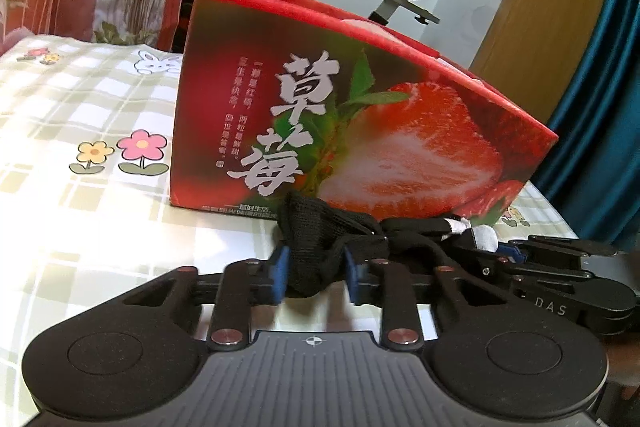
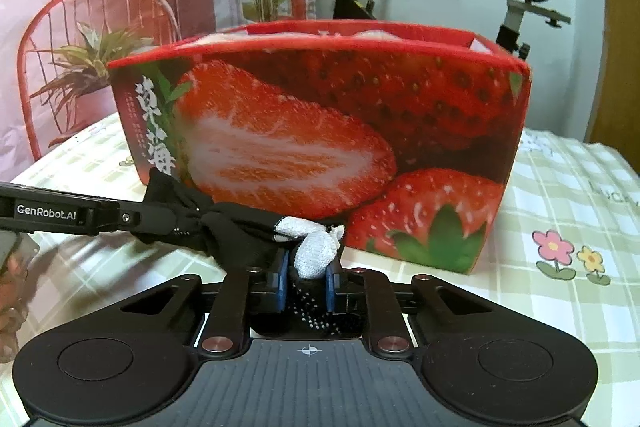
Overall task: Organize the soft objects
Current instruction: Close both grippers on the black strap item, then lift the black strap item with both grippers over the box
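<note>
I hold both grippers low over the checked tablecloth (image 1: 80, 99), pointed at the red strawberry box (image 1: 352, 131) that stands upright on it, and everything else sits in front of that box. The box carries big white brush characters, 草莓, with columns of smaller Chinese text beside them that are too fine for me to read. My left gripper (image 1: 314, 269) lies level, just short of the box's lower front edge, its blue pads (image 1: 280, 267) pressed into one end of a black sock (image 1: 320, 251). My right gripper (image 2: 306, 281) comes in level too, in front of the box's right half, clamped on the other end of the bundle, where a white toe piece (image 2: 316, 251) bulges up between the blue pads; black fabric with white dots hangs below them. The sock stretches between the two grippers, close to the foot of the box. On the side of my left gripper, seen from the right wrist, I read "GenRobot.AI"; on the right one, seen from the left, "DAS".
</note>
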